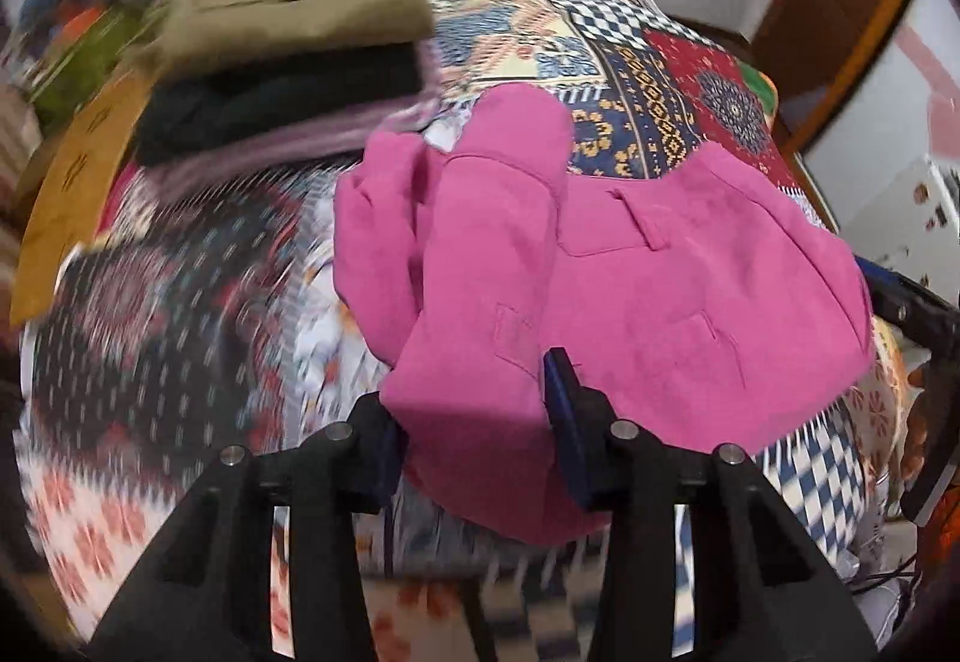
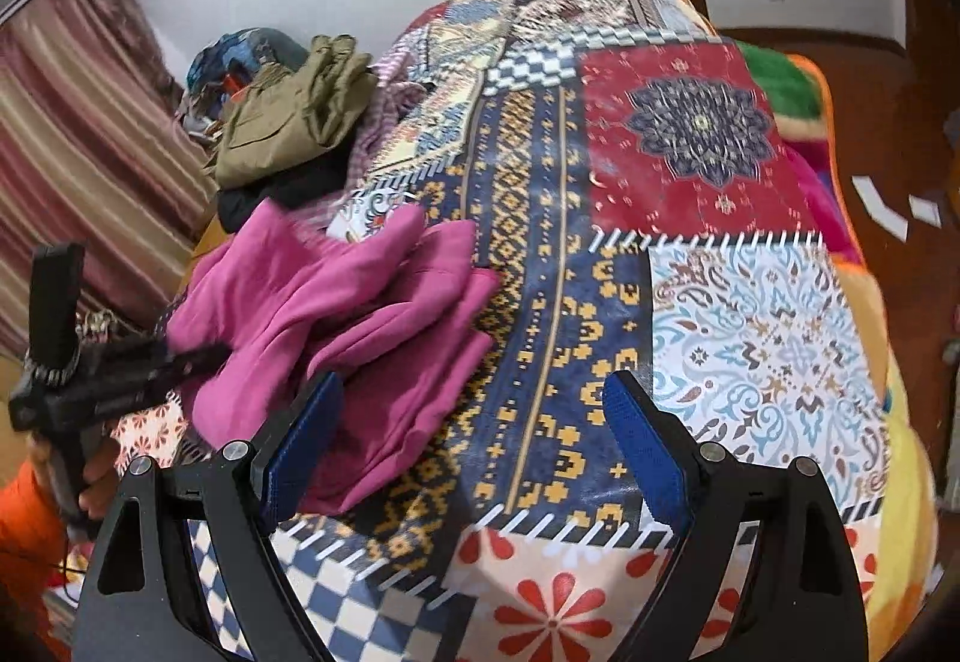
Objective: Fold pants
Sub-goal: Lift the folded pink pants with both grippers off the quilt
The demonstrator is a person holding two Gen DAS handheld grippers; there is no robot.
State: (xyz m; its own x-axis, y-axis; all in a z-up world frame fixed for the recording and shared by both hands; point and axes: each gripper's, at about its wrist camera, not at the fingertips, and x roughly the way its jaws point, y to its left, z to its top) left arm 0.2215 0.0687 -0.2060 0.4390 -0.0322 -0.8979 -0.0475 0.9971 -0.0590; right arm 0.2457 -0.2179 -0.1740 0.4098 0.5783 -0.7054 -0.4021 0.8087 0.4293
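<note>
Left wrist view: your left gripper (image 1: 480, 422) has its fingers (image 1: 564, 398) drawn in narrow on a fold of the pink pants (image 1: 630, 290), and the cloth passes between the two blue pads. The pants lie bunched on the patchwork bedspread (image 1: 630, 62), with a belt loop and pocket seams facing up. Behind them, to the left, sits a stack of folded clothes (image 1: 288, 38): an olive garment on top, a black one beneath. This view is blurred toward its left side.

Right wrist view: your right gripper (image 2: 474, 422) has its fingers (image 2: 642, 440) spread wide, and only the bedspread's blue-and-yellow panel shows between them. Its left pad stands just beside the near edge of the pants (image 2: 336, 302); you cannot tell whether it touches them. The left gripper (image 2: 198, 356), held in a hand (image 2: 90, 488) with an orange sleeve (image 2: 24, 542), reaches into the pants from the left.
</note>
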